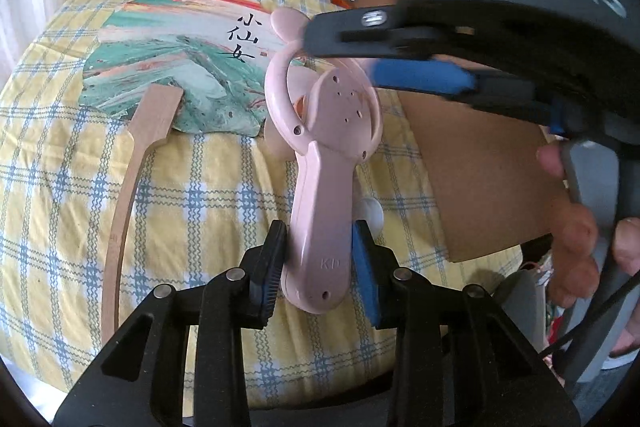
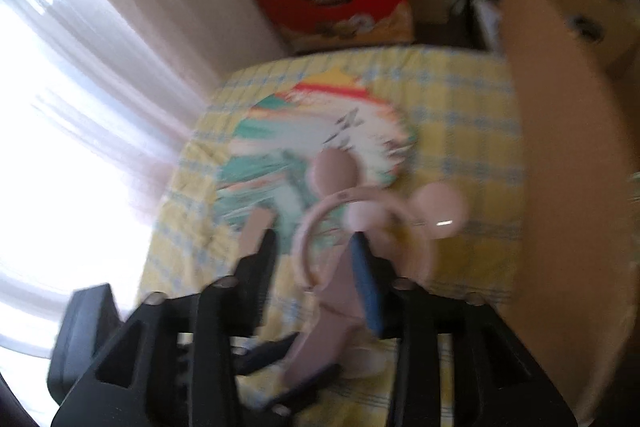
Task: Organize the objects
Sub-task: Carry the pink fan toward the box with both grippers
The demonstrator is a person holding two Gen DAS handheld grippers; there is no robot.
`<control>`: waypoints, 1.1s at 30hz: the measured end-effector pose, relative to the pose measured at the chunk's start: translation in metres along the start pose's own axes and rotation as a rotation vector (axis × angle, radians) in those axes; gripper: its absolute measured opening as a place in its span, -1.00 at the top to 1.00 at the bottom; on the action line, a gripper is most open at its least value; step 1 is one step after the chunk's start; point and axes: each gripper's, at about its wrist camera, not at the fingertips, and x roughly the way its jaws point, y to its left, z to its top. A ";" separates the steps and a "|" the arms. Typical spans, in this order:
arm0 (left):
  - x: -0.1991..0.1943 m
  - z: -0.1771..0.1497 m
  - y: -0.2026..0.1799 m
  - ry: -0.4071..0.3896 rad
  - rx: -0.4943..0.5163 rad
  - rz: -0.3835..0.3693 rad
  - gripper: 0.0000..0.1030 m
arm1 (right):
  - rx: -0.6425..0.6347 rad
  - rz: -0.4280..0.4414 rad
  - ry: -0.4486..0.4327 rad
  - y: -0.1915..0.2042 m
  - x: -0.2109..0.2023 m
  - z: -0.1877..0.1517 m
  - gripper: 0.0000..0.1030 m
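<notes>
Task looks early: nothing visibly sorted away yet, as far as these views show. Landmark is the pink handheld fan [image 1: 320, 155], smooth moulded plastic with a ring guard, round ears and a flat paddle handle. Left of it lies a paper hand fan [image 1: 176, 63], painted in teal and coral, with a long, curved, pale wooden handle, flat on the yellow-and-blue checked cloth [image 1: 208, 187]. The left claw [image 1: 318, 263] is clamped on the pink fan's handle, ribbed black pad one side, blue pad the other. Over its head the right claw [image 1: 340, 57] stands part open, holding nothing. Right of it rises a plain brown cardboard box [image 1: 480, 179], matte, probably the destination.
</notes>
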 end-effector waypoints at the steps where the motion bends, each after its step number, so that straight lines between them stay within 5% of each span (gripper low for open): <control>1: 0.000 0.000 0.000 -0.001 -0.001 -0.001 0.39 | -0.004 -0.031 -0.010 -0.002 -0.004 -0.001 -0.29; 5: -0.003 -0.002 0.003 -0.008 -0.013 -0.007 0.39 | -0.018 -0.131 0.050 -0.008 0.002 -0.007 -0.53; 13: -0.001 -0.005 0.008 -0.012 -0.027 -0.014 0.40 | -0.010 -0.115 0.104 0.003 0.032 -0.012 -0.98; 17: -0.002 -0.005 0.012 -0.012 -0.039 -0.029 0.40 | -0.040 -0.158 0.085 0.006 0.041 -0.013 -0.95; 20: -0.003 -0.004 0.013 -0.010 -0.033 -0.027 0.41 | -0.003 -0.115 0.100 -0.004 0.046 -0.011 -0.69; 33: -0.042 -0.013 -0.019 -0.081 0.041 -0.025 0.42 | 0.007 -0.023 -0.011 -0.004 0.000 -0.008 -0.68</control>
